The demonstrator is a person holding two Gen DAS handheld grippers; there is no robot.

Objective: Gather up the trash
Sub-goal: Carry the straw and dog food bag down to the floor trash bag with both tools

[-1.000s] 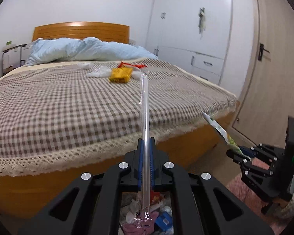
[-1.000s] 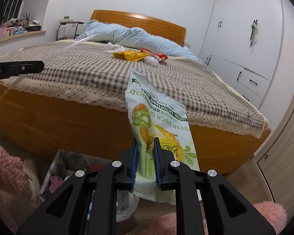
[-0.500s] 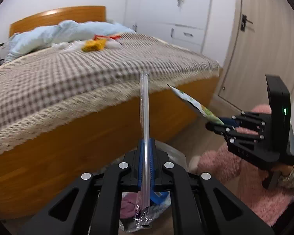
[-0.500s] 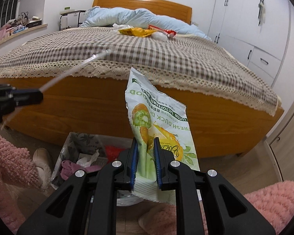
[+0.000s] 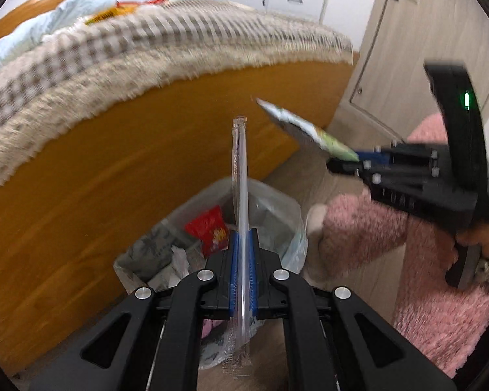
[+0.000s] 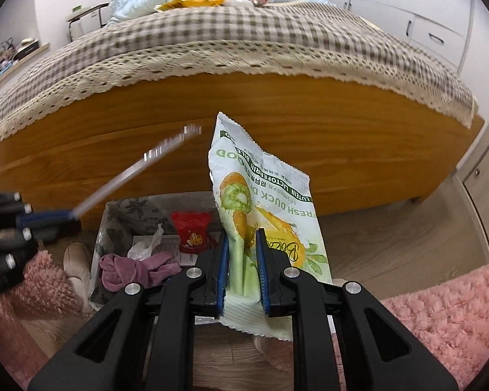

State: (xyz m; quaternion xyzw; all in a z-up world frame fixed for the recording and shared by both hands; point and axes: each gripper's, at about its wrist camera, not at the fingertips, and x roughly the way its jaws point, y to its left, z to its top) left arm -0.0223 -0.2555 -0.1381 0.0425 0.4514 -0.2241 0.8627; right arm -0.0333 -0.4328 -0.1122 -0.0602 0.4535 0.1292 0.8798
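Note:
My left gripper (image 5: 242, 238) is shut on a clear plastic straw wrapper (image 5: 239, 176) that stands up between its blue pads, right above a lined trash bin (image 5: 278, 208) on the floor. My right gripper (image 6: 242, 238) is shut on a green and white snack packet (image 6: 260, 192), beside the same trash bin (image 6: 114, 224). The bin holds a red packet (image 6: 192, 231), a purple cloth (image 6: 137, 268) and paper. In the left wrist view the right gripper (image 5: 345, 158) and its snack packet (image 5: 306, 130) hang at the right. The left gripper (image 6: 71, 216) with its straw wrapper (image 6: 137, 167) shows at the left of the right wrist view.
A wooden bed frame (image 6: 277, 130) with a checked, lace-edged cover (image 6: 244, 32) rises just behind the bin. More wrappers (image 6: 212, 0) lie far back on the bed by a blue duvet. Pink fuzzy sleeves (image 5: 365, 228) and slippers (image 6: 76, 257) crowd the floor. A door (image 5: 423, 49) stands at right.
Both grippers have sunk and tipped downward from the bed toward the floor. The bin now fills the lower middle of both views. Each still holds its piece of trash.

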